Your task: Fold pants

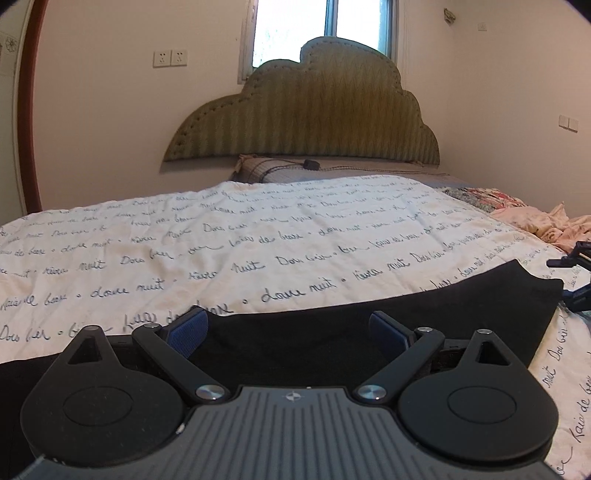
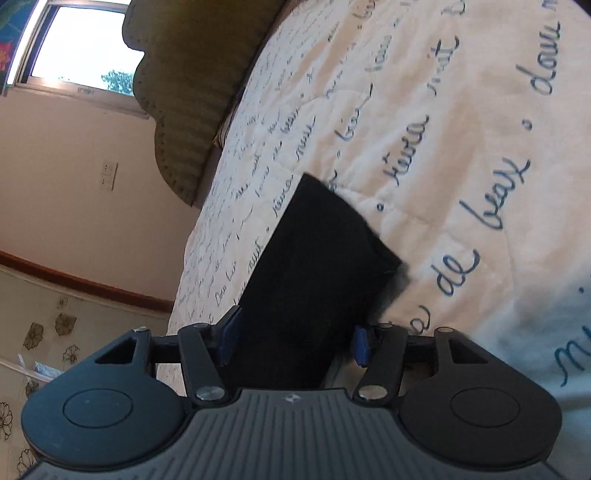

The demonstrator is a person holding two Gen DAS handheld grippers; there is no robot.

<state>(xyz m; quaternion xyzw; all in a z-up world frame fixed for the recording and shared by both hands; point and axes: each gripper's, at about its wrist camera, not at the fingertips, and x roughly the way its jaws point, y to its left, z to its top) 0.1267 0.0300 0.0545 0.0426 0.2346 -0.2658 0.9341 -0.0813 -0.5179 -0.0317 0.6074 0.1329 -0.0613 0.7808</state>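
Two claws are over a bed, and the black pants [image 1: 332,332] lie flat on the white bedcover [image 1: 258,240] with blue handwriting printed on it.

The left claw [image 1: 288,328] has its two blue pads wide apart. The pants are spread under and in front of it, but the pads do not press the cloth. The far edge of the pants runs almost straight across the left wrist view, from lower left up to a corner at the right. At that corner, at the picture's right border, part of the right claw [image 1: 570,273] is seen, just beside the cloth.

In the right wrist view, the right claw [image 2: 295,341] is rolled on its side, so the room looks tilted. Its pads stand apart with a black strip of the pants between them. The cloth reaches close to both pads, but I do not see them pressing it. The strip goes away from the claw and ends with a blurred edge and two corners on the bedcover.

Beyond the pants the bedcover is bare and wide up to a pillow [image 1: 269,170] and the green cloud-shaped headboard [image 1: 314,114] under a window [image 1: 321,26]. Some crumpled pink cloth [image 1: 546,225] lies at the right side of the bed, near the pants' corner.
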